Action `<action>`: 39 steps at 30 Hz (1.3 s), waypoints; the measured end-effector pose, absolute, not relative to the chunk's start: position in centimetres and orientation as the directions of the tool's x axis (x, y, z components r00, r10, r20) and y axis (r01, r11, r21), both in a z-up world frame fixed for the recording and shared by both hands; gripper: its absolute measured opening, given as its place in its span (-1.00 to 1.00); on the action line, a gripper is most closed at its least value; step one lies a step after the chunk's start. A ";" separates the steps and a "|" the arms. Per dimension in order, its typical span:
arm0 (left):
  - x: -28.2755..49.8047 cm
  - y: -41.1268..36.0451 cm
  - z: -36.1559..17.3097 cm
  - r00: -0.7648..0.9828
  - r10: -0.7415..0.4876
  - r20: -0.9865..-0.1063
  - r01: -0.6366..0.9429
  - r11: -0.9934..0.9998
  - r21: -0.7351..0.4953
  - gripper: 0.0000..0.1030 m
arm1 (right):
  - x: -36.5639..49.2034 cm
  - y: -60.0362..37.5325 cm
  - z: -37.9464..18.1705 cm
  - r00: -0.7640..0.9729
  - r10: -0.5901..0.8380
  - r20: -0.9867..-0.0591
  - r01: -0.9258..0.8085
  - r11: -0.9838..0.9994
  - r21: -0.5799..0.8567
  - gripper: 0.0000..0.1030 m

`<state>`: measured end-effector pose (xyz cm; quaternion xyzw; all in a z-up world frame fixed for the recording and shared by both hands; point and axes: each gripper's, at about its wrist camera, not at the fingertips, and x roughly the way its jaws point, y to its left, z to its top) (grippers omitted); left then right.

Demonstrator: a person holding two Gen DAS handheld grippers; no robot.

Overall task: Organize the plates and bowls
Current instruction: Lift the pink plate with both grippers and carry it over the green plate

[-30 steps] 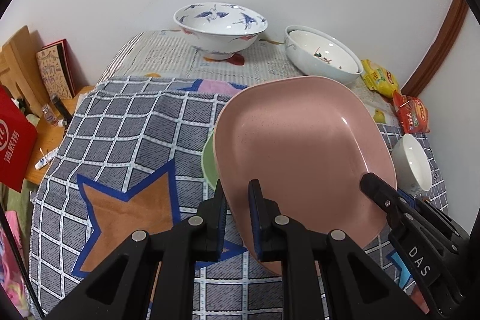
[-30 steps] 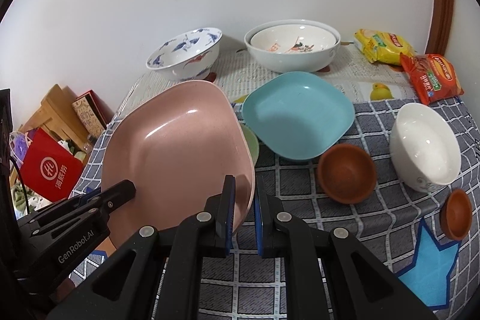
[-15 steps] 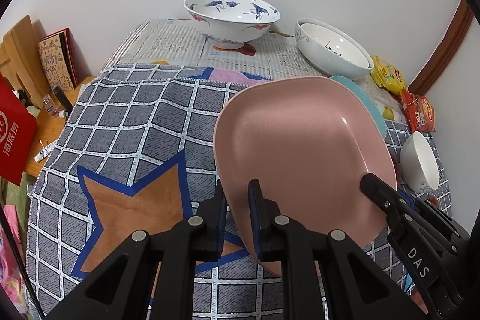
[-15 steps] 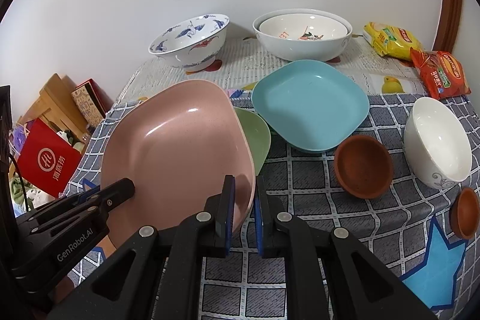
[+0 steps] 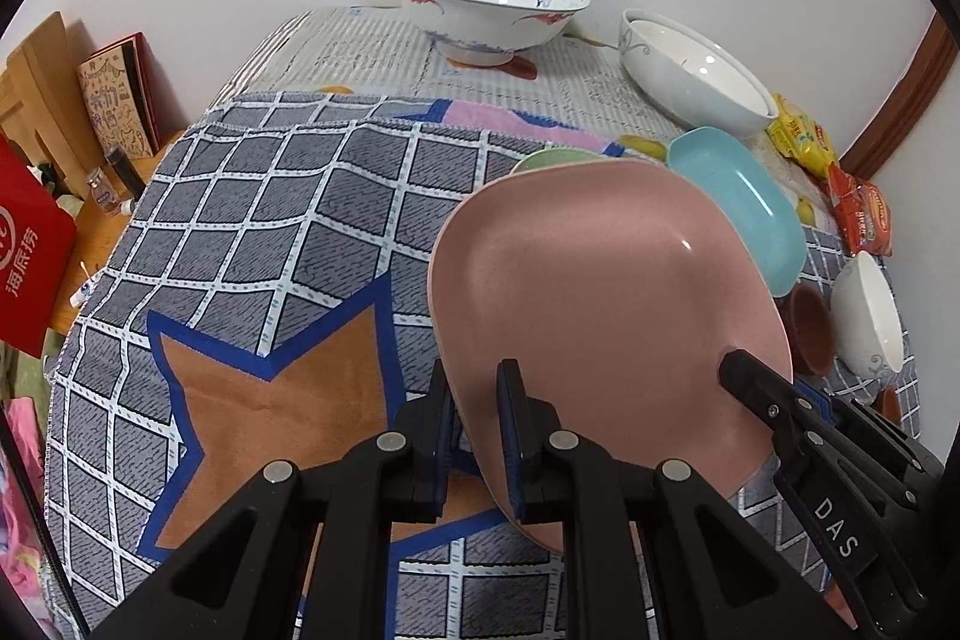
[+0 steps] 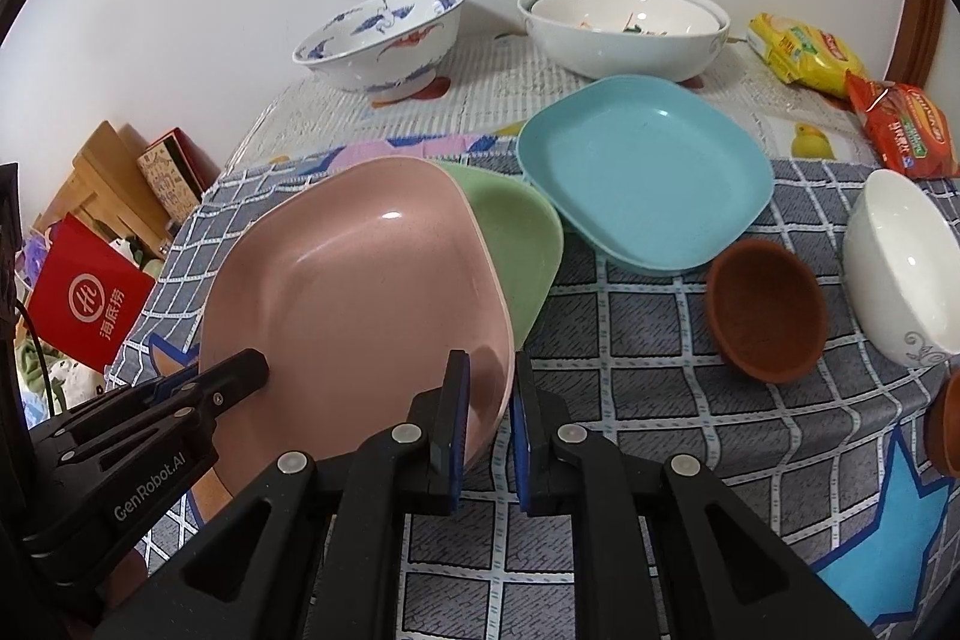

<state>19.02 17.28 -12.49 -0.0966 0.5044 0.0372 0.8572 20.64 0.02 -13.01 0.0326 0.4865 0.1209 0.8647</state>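
Between both tools, glossy pink plate (image 5: 600, 304)

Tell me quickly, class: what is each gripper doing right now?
Left gripper: shut on the pink plate.
Right gripper: shut on the same pink plate's other edge.

pink plate (image 6: 360, 292) hides most of the green plate (image 6: 516, 250); small brown bowl (image 6: 945, 424) cut off at frame edge
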 end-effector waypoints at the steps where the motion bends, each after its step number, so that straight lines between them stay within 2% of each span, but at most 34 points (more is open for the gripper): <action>1: 19.0 17.4 -12.6 0.486 -0.031 -0.873 -0.163 0.979 -0.126 -0.73 | 20.7 0.1 -13.1 0.494 0.241 -0.835 -0.178 0.968 0.174 -0.72; 17: 20.2 17.8 -13.1 0.484 -0.037 -0.874 -0.181 0.973 -0.142 -0.72 | 23.0 1.2 -13.6 0.497 0.217 -0.840 -0.231 0.966 0.112 -0.76; 37: 22.9 16.9 -13.4 0.472 -0.041 -0.881 -0.231 0.958 -0.168 -0.71 | 27.3 0.5 -14.2 0.471 0.247 -0.847 -0.300 0.948 0.109 -0.75; 39: 22.9 17.0 -13.4 0.475 -0.043 -0.879 -0.235 0.956 -0.173 -0.63 | 27.3 0.4 -14.1 0.481 0.241 -0.843 -0.299 0.949 0.101 -0.70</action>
